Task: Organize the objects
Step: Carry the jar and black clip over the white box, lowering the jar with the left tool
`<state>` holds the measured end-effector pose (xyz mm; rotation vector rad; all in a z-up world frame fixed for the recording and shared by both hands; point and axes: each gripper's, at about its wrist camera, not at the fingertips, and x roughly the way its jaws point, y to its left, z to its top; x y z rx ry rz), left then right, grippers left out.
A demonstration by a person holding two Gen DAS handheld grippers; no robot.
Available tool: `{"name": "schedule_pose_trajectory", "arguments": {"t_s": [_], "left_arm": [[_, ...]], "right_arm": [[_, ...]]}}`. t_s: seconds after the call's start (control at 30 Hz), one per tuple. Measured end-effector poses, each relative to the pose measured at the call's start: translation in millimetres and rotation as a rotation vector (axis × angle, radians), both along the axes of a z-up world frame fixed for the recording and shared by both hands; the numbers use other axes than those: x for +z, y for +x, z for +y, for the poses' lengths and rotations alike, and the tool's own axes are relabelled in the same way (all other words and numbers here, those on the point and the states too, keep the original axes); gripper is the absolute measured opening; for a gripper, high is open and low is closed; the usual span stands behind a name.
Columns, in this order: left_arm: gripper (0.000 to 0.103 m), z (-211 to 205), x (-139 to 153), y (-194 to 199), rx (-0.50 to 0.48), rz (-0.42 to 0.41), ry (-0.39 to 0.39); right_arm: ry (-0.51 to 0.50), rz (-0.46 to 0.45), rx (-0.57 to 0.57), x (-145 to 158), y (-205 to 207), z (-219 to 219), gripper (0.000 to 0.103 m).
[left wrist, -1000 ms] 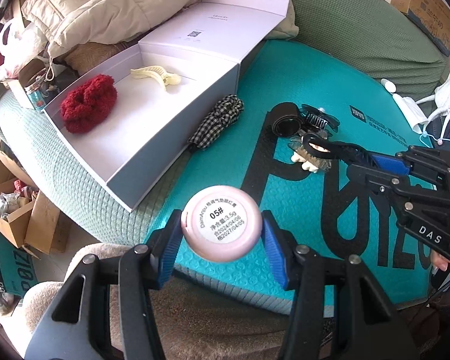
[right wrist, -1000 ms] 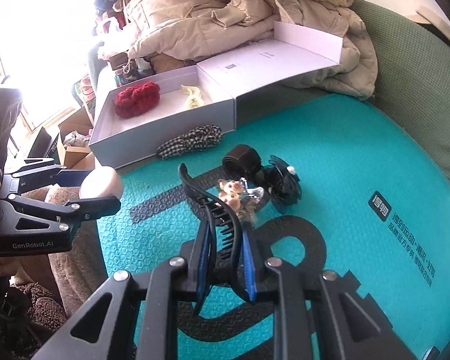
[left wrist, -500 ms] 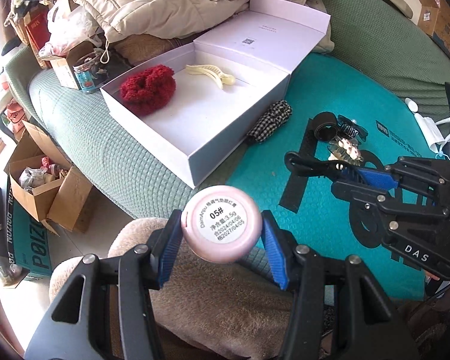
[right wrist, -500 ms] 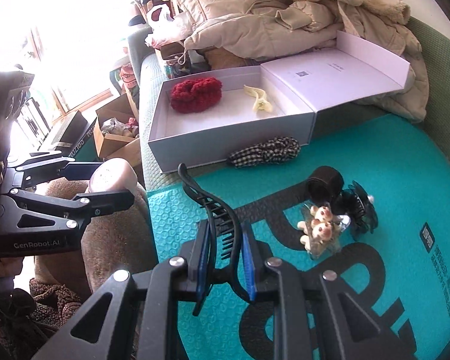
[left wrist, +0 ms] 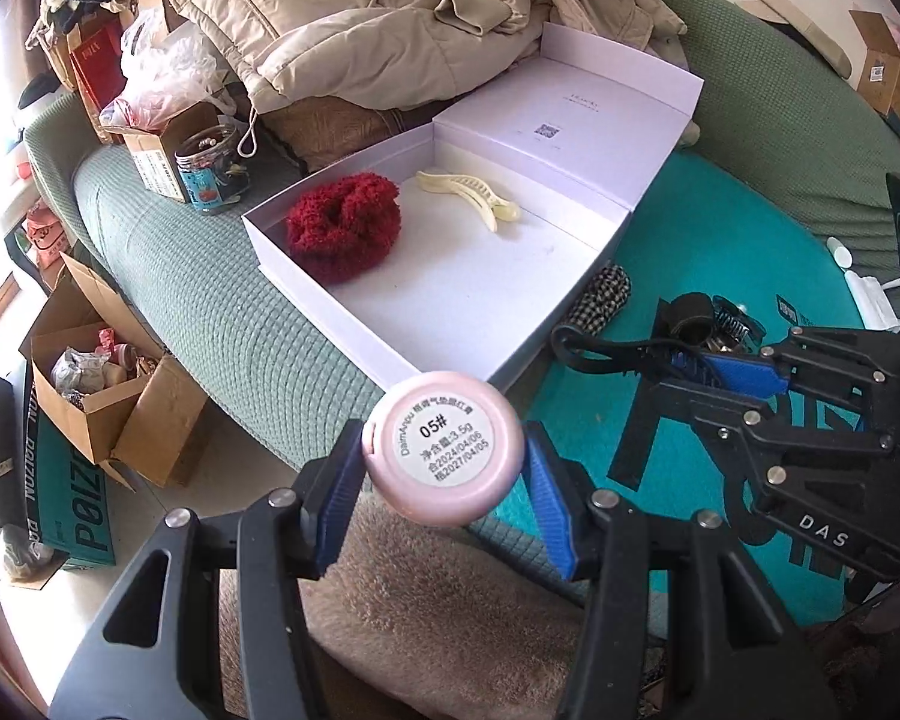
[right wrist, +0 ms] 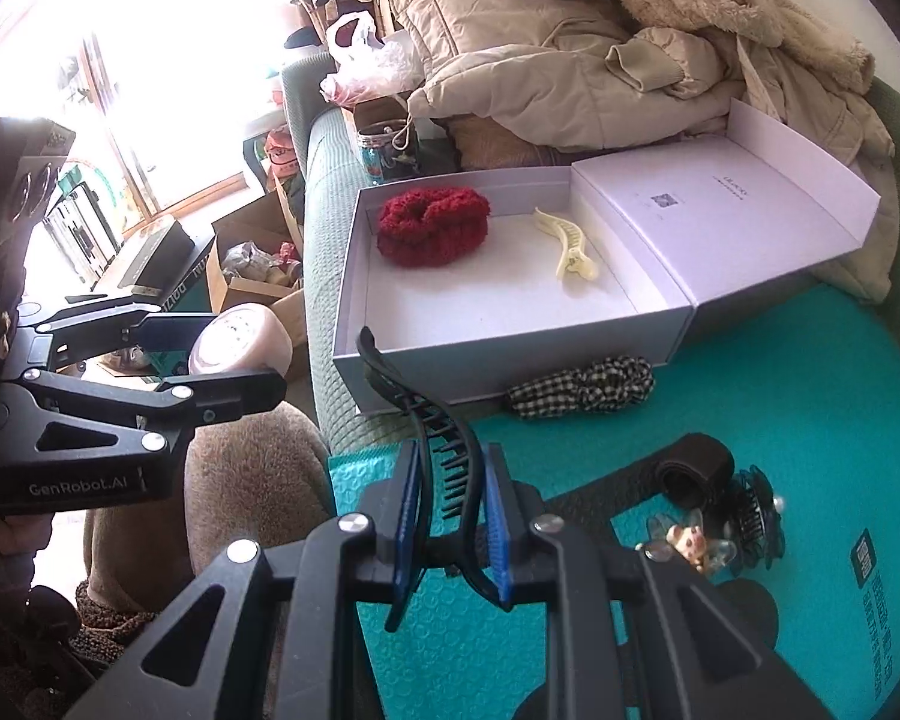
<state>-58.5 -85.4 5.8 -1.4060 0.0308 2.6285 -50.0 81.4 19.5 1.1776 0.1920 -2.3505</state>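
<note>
- The left hand-held gripper (left wrist: 444,468) is clamped on a round pink compact (left wrist: 442,447), its labelled face toward the camera, at lower centre of the left wrist frame.
- The right hand-held gripper (right wrist: 453,525) is closed on a black hair claw (right wrist: 432,438), which sticks up toward the centre of the right wrist frame.
- A white box (left wrist: 390,354) sits open in mid-frame on a green sofa (left wrist: 222,312); inside lie a red scrunchie (left wrist: 345,225) and a cream hair clip (left wrist: 468,195), apart from each other.
- A checked scrunchie (right wrist: 582,387) lies just beside the box's front wall on a teal mat (right wrist: 780,372).
- A black band (right wrist: 693,468) and small hair clips (right wrist: 726,525) cluster at right on the mat.
</note>
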Motion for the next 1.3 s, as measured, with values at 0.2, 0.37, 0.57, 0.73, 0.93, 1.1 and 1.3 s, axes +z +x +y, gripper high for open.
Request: {"name": "schedule_pose_trajectory", "arguments": {"t_s": [0.2, 0.37, 0.57, 0.73, 0.93, 1.1, 1.3], "left_arm": [[0.05, -11.7, 3.3, -29.0, 0.0, 0.006, 0.001], [0.05, -23.0, 2.2, -54.0, 0.007, 0.005, 0.001], [0.05, -35.2, -6.6, -84.5, 0.017, -0.013, 0.006], [0.05, -42.3, -17.5, -110.0, 0.019, -0.027, 0.003], [0.05, -46.1, -25.9, -138.8, 0.01, -0.027, -0.003], [0.05, -48.6, -32.1, -162.0, 0.007, -0.025, 0.001], [0.05, -49.3, -38.2, -184.4, 0.001, -0.017, 0.012]], "right_arm": [[0.007, 0.015, 0.006, 8.5, -26.0, -11.0, 0.02], [-0.004, 0.018, 0.007, 12.3, -46.0, -18.6, 0.019], [-0.01, 0.021, 0.018, 12.7, -74.8, -30.6, 0.02], [0.001, 0.017, 0.029, 8.0, -97.5, -39.0, 0.02], [0.01, -0.001, 0.021, -0.6, -123.9, -43.6, 0.02], [0.024, -0.011, -0.008, -5.5, -144.3, -44.3, 0.02], [0.047, -0.023, -0.052, -11.6, -169.5, -44.6, 0.02]]}}
